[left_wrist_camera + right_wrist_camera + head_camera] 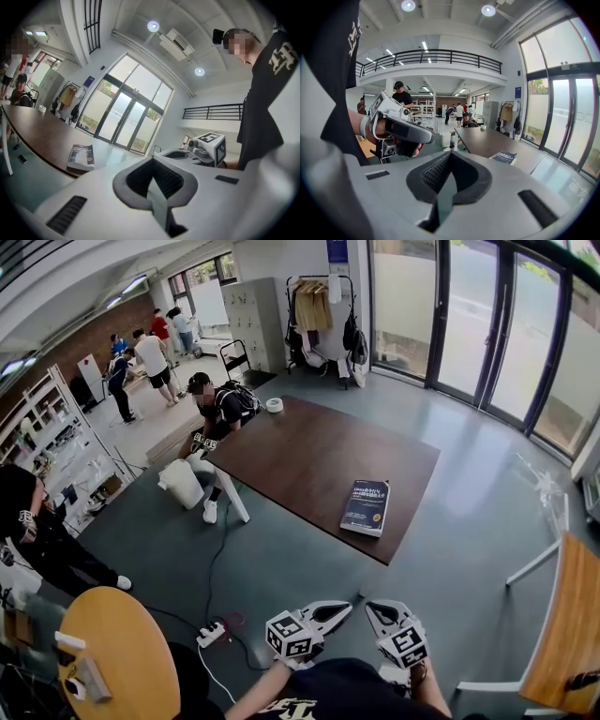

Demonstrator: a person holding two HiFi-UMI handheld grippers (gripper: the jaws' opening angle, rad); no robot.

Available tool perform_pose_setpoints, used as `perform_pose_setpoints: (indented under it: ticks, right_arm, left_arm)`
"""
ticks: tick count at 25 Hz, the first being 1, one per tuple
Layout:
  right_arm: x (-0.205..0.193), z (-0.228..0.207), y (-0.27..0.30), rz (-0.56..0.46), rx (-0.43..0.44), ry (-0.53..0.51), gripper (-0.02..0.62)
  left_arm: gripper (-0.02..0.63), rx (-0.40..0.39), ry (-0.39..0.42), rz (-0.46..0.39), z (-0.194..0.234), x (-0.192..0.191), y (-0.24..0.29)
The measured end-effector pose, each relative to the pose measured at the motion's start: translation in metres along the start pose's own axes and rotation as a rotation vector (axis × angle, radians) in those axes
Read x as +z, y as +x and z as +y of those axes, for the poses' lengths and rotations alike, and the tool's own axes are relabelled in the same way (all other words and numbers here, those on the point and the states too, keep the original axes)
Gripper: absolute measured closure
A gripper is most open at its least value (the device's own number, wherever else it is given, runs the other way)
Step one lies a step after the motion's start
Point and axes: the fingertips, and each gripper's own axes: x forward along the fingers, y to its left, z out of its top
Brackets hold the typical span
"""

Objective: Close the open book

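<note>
L claw [339, 610] + R claw [373, 608] held low, close to torso, side by side, tips near each other but apart. Jaws together on both, nothing between. L forearm [258, 693], R forearm [429, 688] bare, angled inward.

The dark brown table [309, 456] carries a blue book [366, 507], closed and lying flat, close to its near right edge. A white roll of tape [275, 405] lies at its far left corner.
</note>
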Motion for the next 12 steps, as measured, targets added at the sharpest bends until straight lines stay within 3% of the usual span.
perform_pose_setpoints:
  ticks: [12]
  right_arm:
    - [0.0018, 0.0035, -0.0028, 0.003, -0.004, 0.001, 0.609]
  left_arm:
    - [0.603, -0.002, -0.006, 0.008, -0.0045, -0.0026, -0.0023]
